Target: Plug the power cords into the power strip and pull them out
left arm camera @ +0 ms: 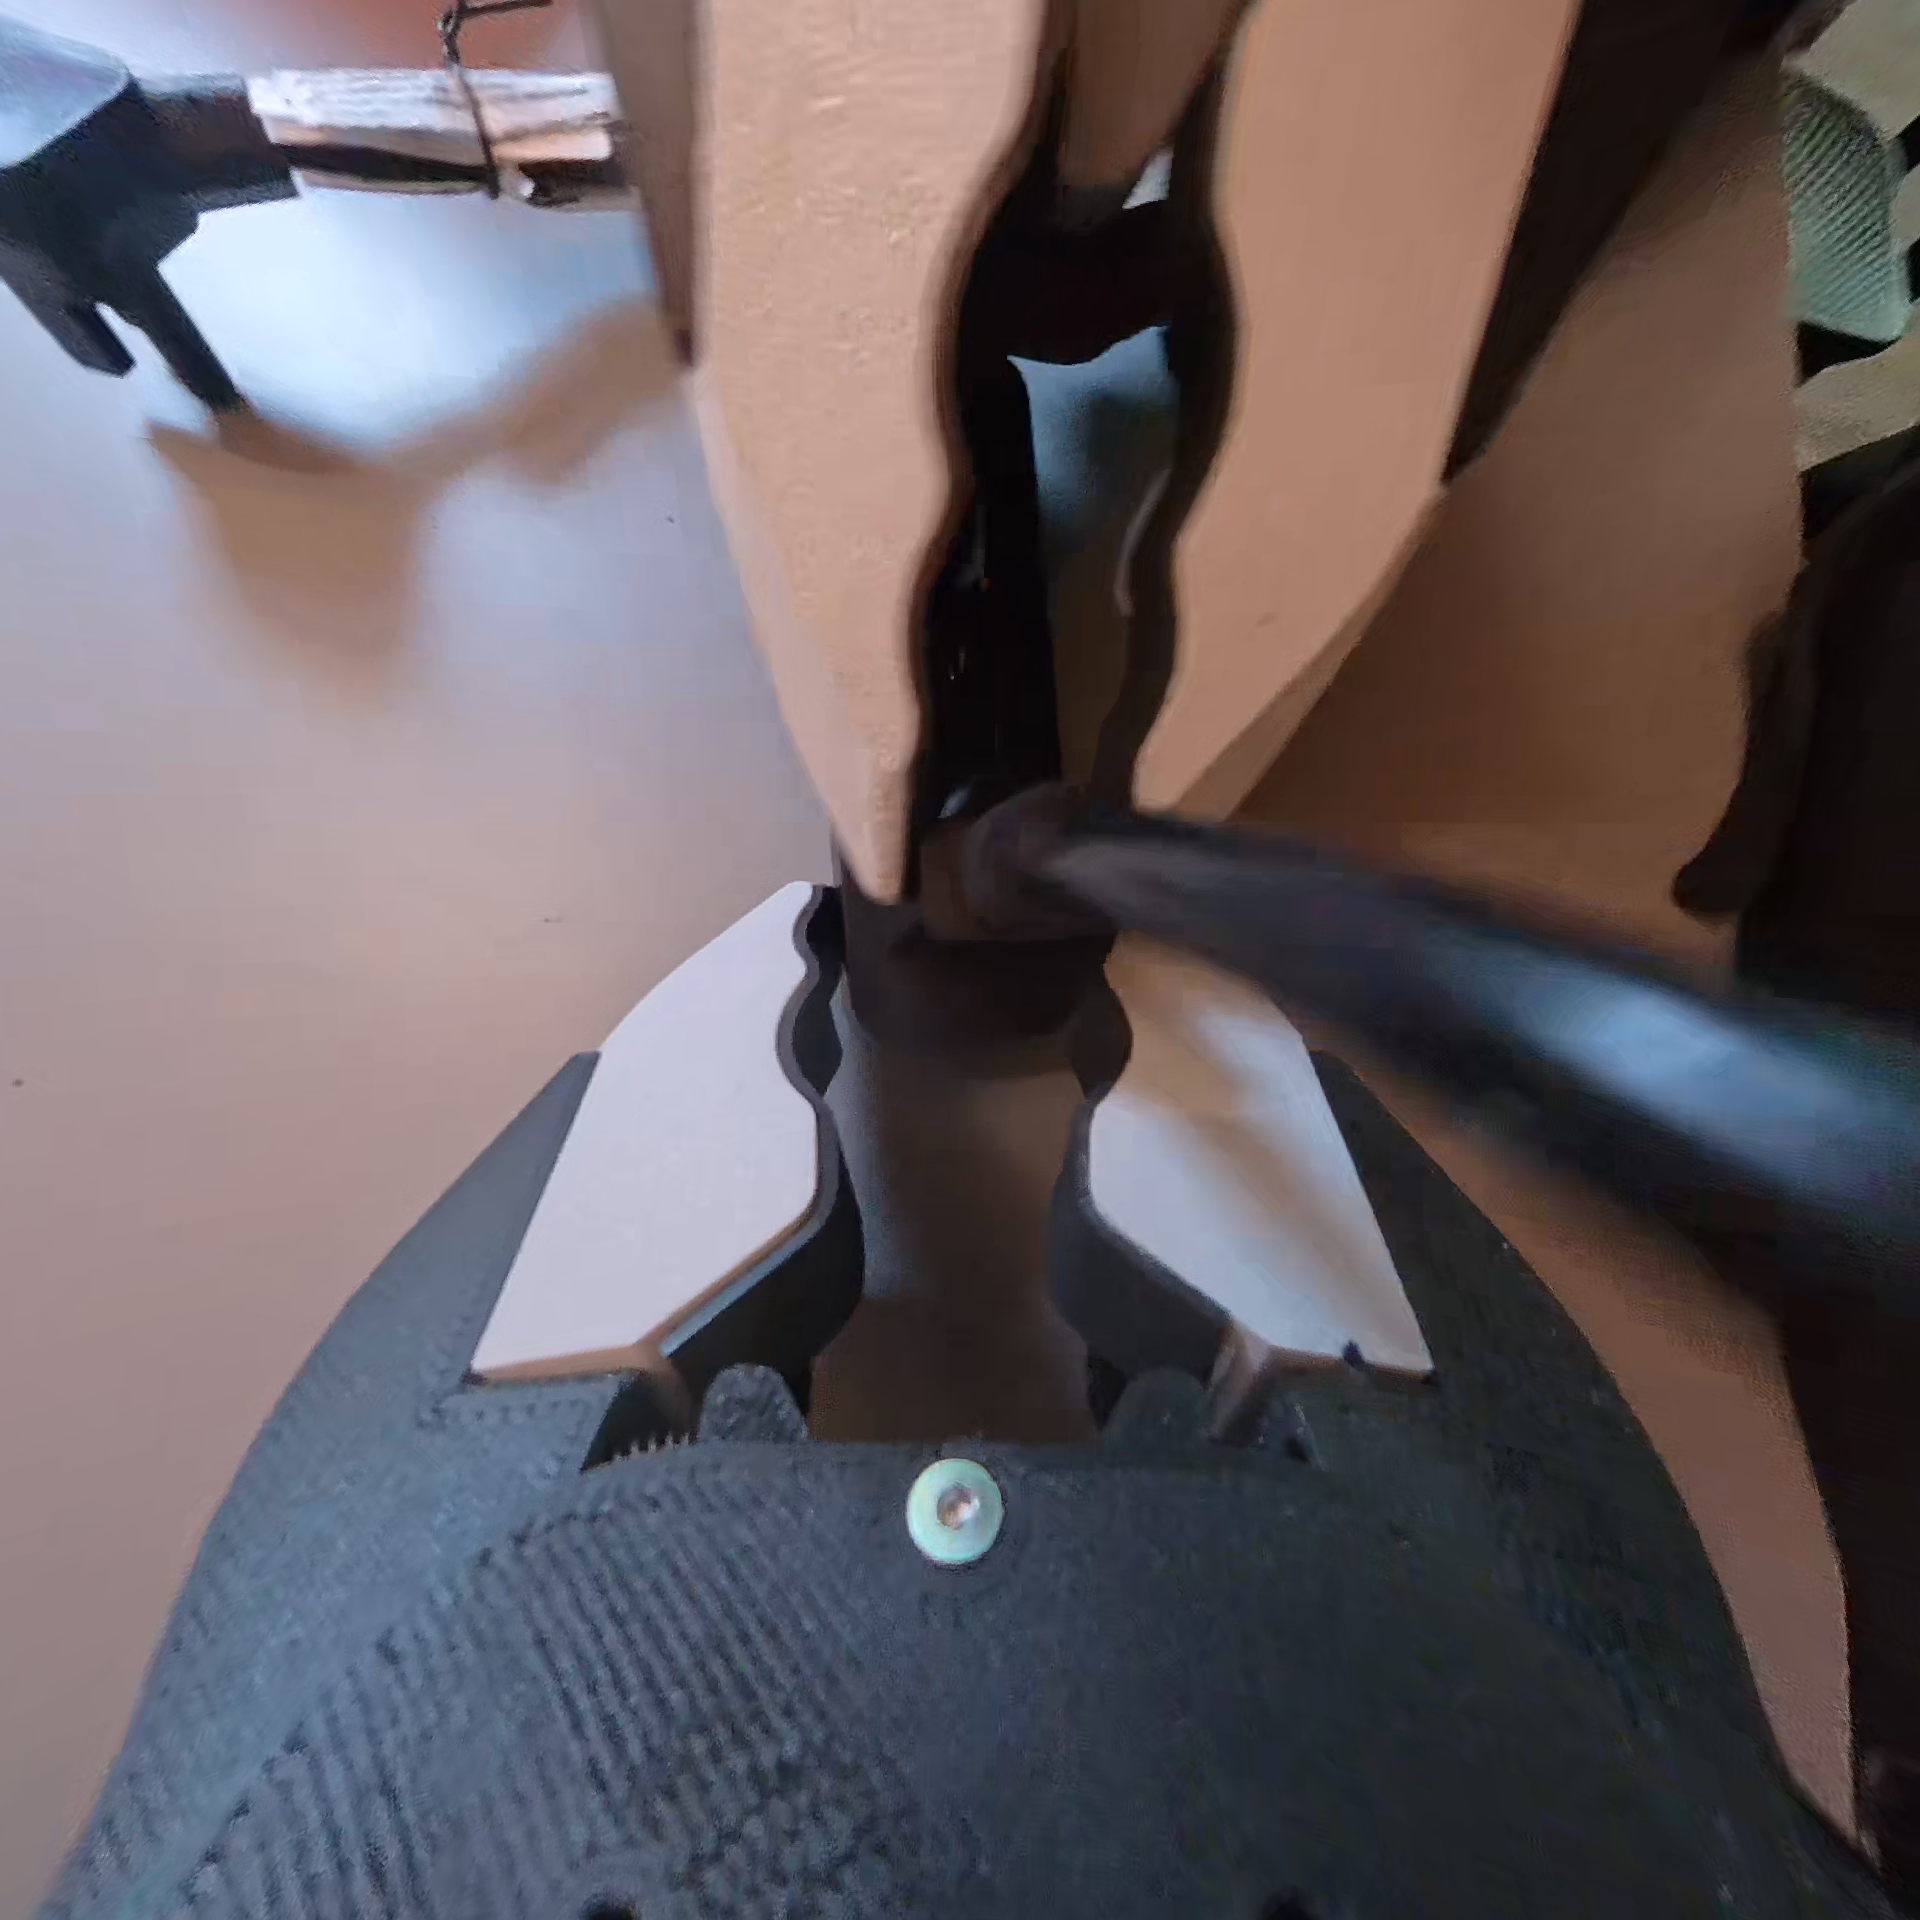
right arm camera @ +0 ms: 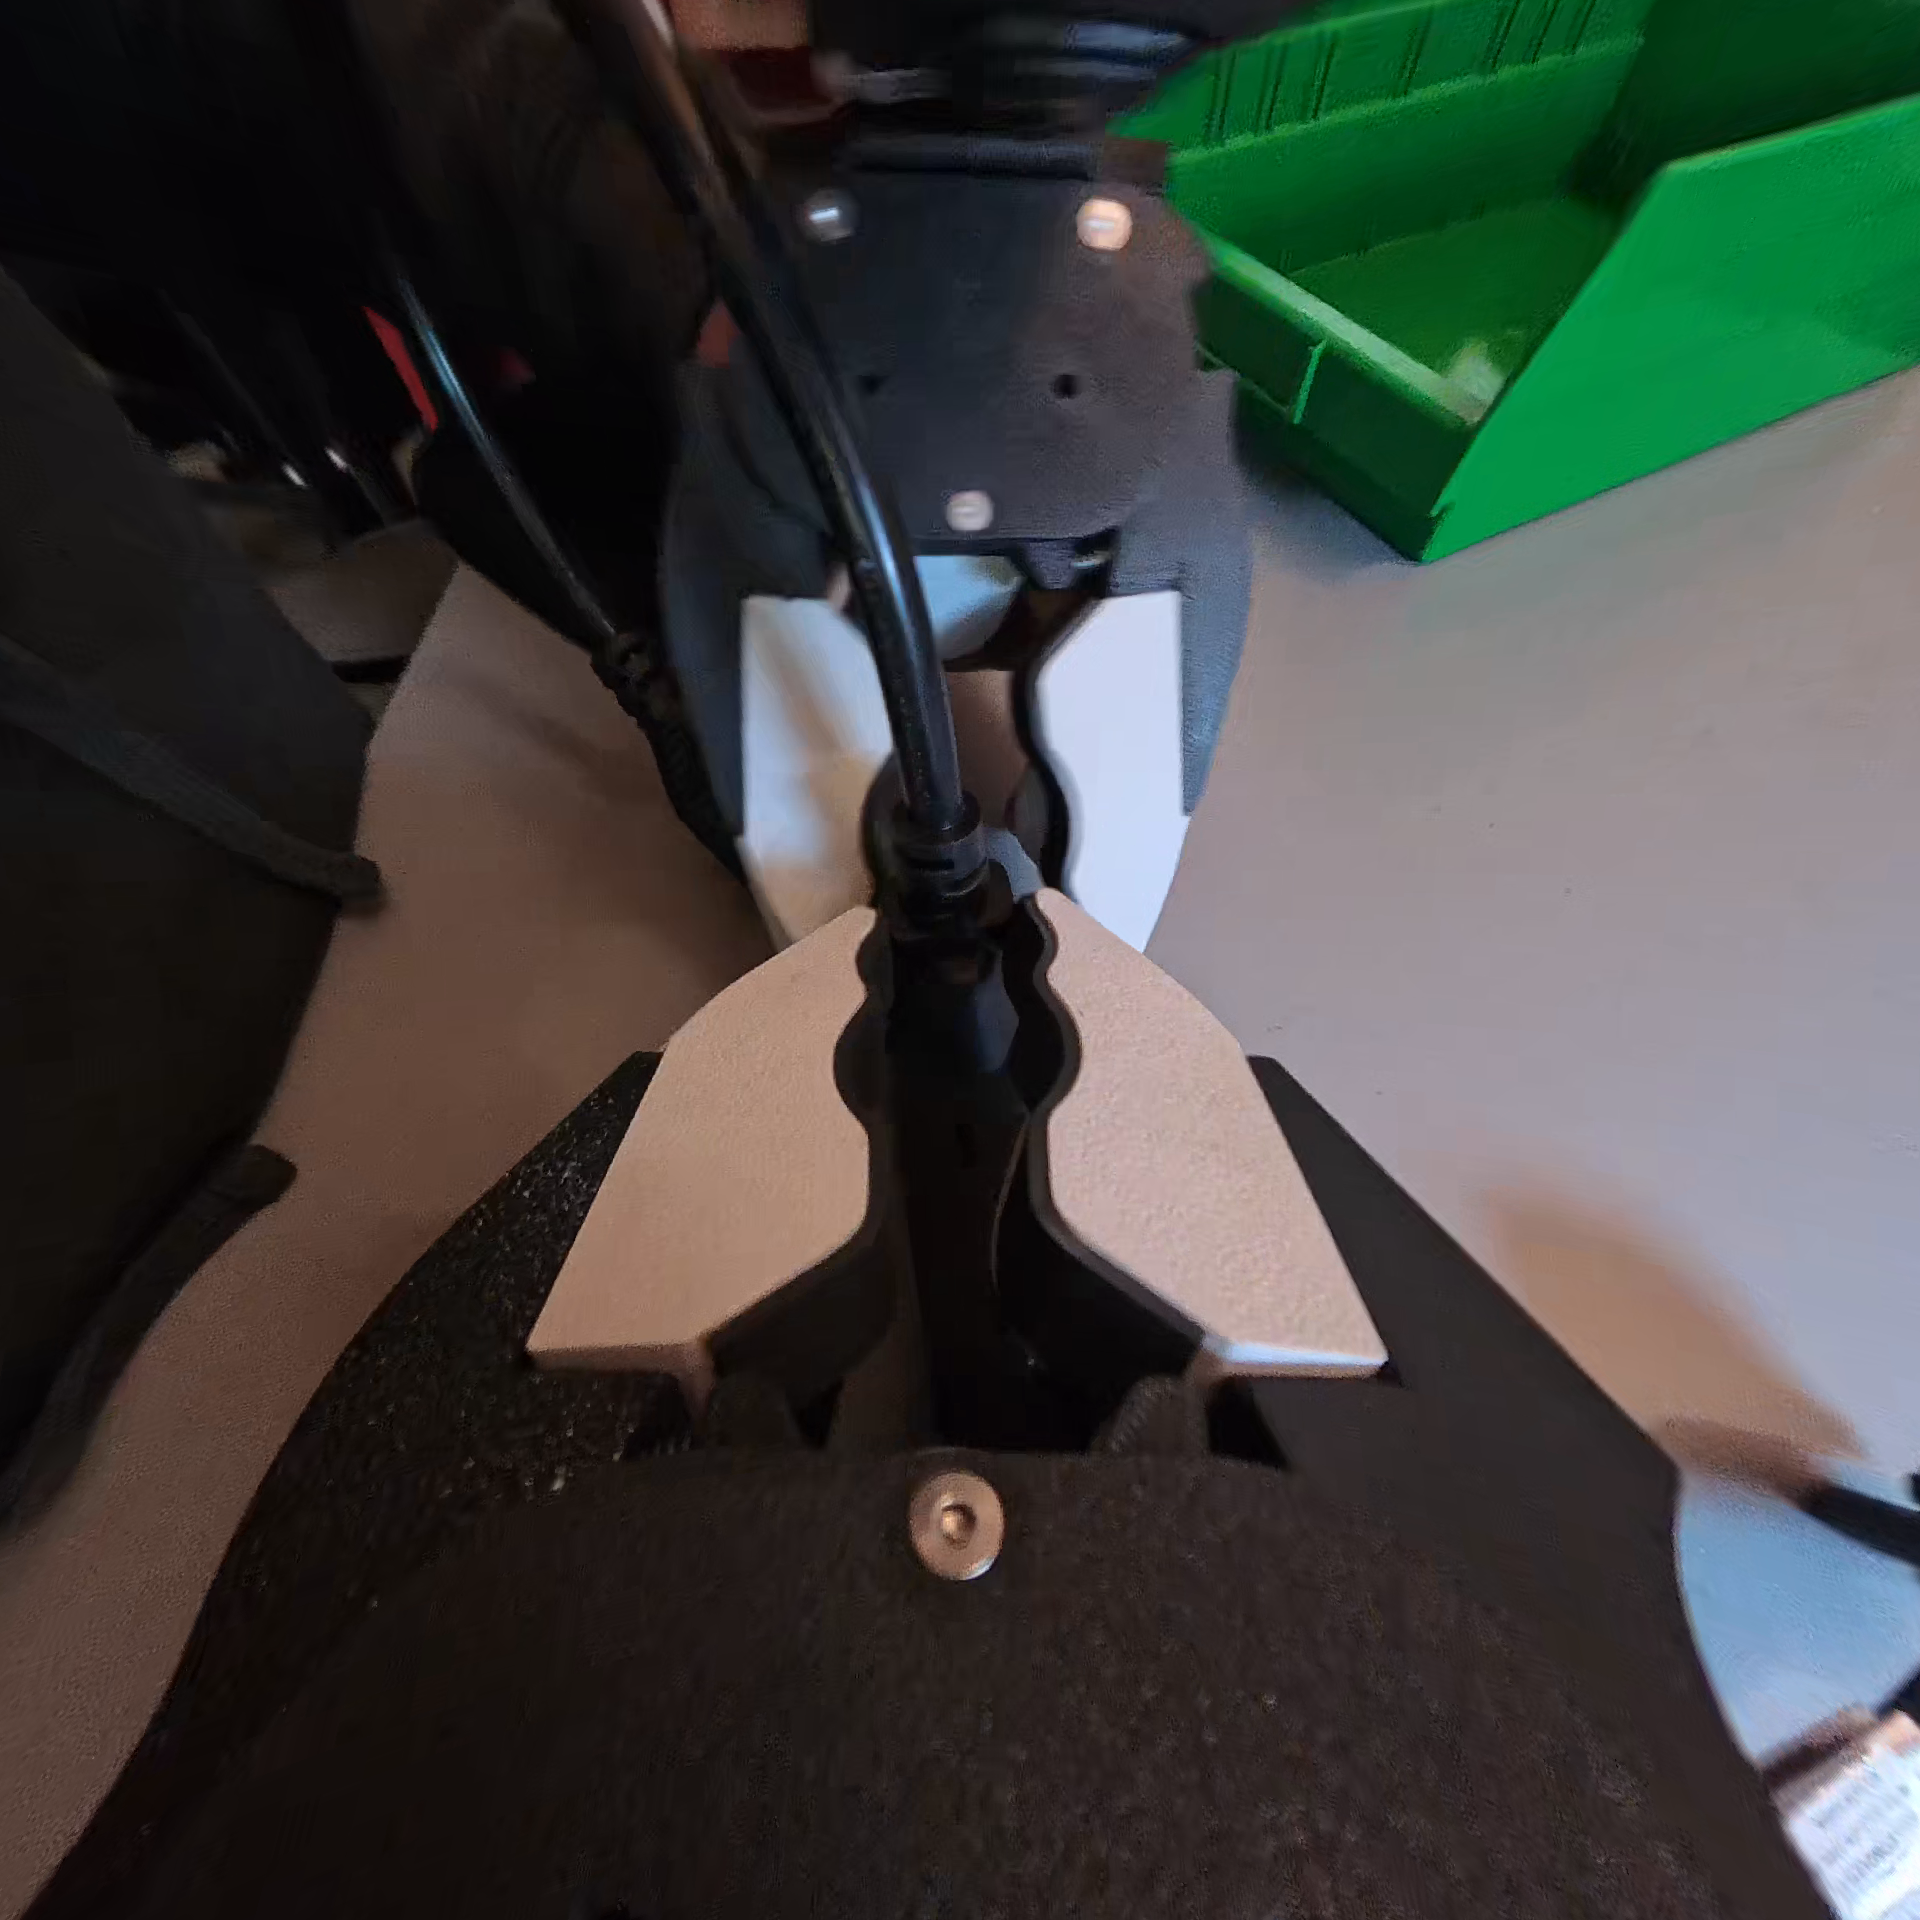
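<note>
Our right tongs [right arm camera: 961,935] pinch a black plug [right arm camera: 951,1049]; our left tongs [left arm camera: 961,935] meet it tip to tip, clamping its dark front end. No power strip shows over the worktop [right arm camera: 1507,883], so plugging seems undone.

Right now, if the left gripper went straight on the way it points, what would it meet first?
Most likely the right gripper, which faces it tip to tip. The left gripper is closed on a dark piece, seemingly joined to the black plug the right one holds. The gap between the tips looks tiny, though blur hides the exact depth.
</note>
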A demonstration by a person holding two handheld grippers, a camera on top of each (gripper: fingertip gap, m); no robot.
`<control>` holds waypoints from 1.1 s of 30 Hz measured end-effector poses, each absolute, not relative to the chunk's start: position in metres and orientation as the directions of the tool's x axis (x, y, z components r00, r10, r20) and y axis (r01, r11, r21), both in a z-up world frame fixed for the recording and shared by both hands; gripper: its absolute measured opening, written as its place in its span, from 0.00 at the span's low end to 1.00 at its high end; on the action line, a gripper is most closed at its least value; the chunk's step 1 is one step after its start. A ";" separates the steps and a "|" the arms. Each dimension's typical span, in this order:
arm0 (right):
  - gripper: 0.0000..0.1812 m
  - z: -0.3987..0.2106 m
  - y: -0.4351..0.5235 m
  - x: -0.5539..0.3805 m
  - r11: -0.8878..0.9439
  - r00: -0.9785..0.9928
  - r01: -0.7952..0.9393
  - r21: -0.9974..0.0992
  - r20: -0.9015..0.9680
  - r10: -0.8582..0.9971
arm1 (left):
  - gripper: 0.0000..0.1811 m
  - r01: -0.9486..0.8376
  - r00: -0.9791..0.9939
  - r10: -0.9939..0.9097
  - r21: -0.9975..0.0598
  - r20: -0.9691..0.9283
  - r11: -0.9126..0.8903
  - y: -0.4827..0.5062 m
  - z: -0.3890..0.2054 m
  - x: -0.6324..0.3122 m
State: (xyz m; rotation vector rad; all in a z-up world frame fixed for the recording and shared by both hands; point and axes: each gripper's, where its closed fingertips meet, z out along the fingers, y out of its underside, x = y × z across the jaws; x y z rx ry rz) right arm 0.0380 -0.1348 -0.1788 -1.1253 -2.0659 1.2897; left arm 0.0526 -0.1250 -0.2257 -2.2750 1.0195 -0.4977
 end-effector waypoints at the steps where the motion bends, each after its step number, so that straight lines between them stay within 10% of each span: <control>1: 0.11 -0.179 -0.133 0.038 0.194 -0.576 0.414 -0.889 -0.091 0.812 | 0.25 -0.567 0.640 -0.766 -0.633 0.065 -0.527 -0.124 -0.226 0.053; 33: 0.10 -0.178 -0.134 0.037 0.267 -0.583 0.401 -0.876 -0.019 0.813 | 0.25 -0.553 0.603 -0.777 -0.608 0.179 -0.569 -0.126 -0.229 0.052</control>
